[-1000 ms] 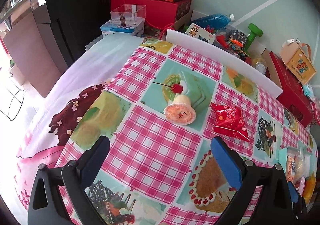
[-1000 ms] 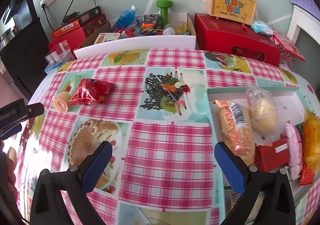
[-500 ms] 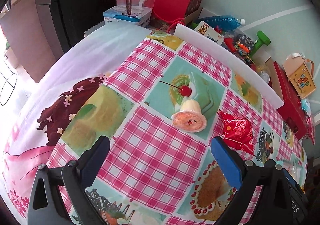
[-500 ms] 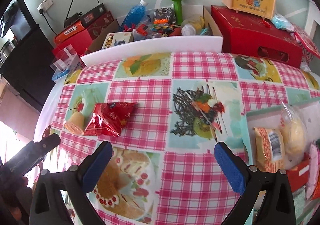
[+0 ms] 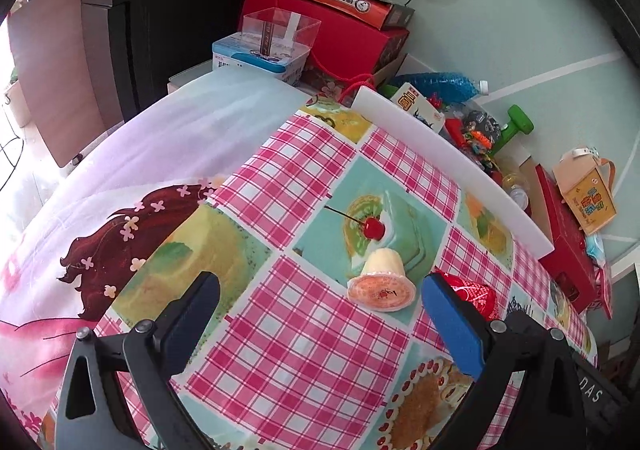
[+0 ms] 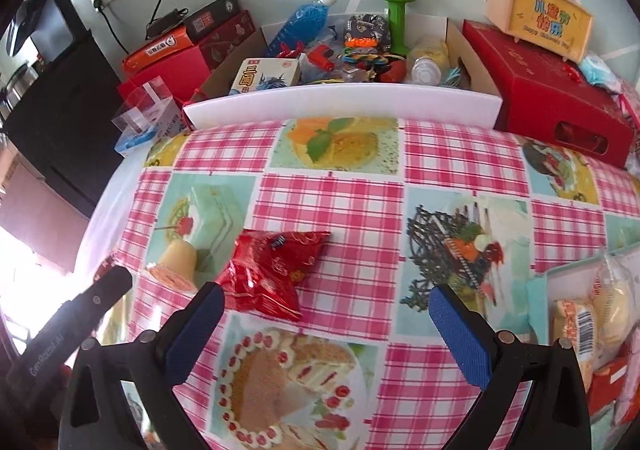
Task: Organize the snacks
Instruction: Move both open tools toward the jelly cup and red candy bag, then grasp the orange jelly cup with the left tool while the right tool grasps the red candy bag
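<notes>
A jelly cup [image 5: 382, 282] lies on its side on the checked tablecloth, also in the right wrist view [image 6: 176, 264]. A red snack packet [image 6: 272, 270] lies right beside it; in the left wrist view the packet [image 5: 474, 292] is partly hidden behind my right fingertip. My left gripper [image 5: 320, 304] is open and empty, just short of the cup. My right gripper [image 6: 326, 312] is open and empty, its left fingertip close to the packet. A tray [image 6: 538, 290] at the right edge holds several wrapped snacks [image 6: 580, 324].
A white board [image 6: 340, 101] stands along the table's far edge, with a box of toys [image 6: 360, 45] and red boxes [image 6: 548, 89] behind it. The left gripper's body [image 6: 68, 334] shows at lower left in the right wrist view. The table's left side drops off under white cloth [image 5: 160, 153].
Both grippers have moved forward and left toward the cup and the packet. The tray has slid to the right edge of the right wrist view. Both stay open.
</notes>
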The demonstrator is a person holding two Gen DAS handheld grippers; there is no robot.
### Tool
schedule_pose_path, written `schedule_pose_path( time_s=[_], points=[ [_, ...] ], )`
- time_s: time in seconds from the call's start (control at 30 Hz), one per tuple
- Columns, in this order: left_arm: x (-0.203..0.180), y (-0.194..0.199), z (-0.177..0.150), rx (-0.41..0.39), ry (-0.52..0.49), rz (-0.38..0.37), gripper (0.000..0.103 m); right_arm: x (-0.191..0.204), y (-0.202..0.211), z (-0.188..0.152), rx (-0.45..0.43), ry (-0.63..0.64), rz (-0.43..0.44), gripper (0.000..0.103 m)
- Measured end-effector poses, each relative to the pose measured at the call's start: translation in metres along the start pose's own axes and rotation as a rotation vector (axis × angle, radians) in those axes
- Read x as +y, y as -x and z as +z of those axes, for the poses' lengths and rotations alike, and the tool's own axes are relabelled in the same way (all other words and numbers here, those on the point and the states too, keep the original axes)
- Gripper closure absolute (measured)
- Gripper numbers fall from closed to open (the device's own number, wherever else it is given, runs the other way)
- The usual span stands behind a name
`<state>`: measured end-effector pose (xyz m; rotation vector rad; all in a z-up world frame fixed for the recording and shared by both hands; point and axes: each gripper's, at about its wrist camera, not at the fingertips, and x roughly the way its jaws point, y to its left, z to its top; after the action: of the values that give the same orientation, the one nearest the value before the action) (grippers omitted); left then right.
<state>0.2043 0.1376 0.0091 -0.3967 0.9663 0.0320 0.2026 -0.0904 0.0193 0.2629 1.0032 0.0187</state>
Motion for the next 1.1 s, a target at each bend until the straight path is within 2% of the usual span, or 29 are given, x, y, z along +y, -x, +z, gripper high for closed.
schedule_pose_path(
  time_s=[0.23, 0.43, 0.7, 0.9, 0.97, 1.03, 1.1],
  points=[
    [0.002, -0.008, -0.001, 0.003, 0.005, -0.005, 0.002, 0.013, -0.020, 0.015, 0.040, -0.020, 0.034, 0.000],
    [-0.009, -0.014, -0.005, -0.002, -0.045, 0.004, 0.003, 0.016, -0.043, 0.017, 0.094, -0.052, 0.056, 0.002],
    [-0.014, -0.023, -0.010, 0.010, -0.088, 0.023, 0.003, 0.003, -0.062, 0.008, 0.137, -0.088, 0.030, 0.004],
    [-0.025, -0.028, -0.012, -0.002, -0.128, 0.006, 0.003, -0.011, -0.060, 0.007, 0.126, -0.085, 0.000, 0.004],
    [-0.029, -0.031, -0.014, -0.001, -0.141, 0.002, 0.006, -0.014, -0.060, 0.007, 0.122, -0.079, -0.010, 0.004],
    [-0.033, -0.035, -0.016, 0.004, -0.153, -0.003, 0.016, -0.020, -0.060, 0.008, 0.118, -0.076, -0.016, 0.004],
    [-0.036, -0.039, -0.018, 0.010, -0.163, -0.003, 0.018, -0.022, -0.059, 0.009, 0.111, -0.068, -0.029, 0.006]
  ],
)
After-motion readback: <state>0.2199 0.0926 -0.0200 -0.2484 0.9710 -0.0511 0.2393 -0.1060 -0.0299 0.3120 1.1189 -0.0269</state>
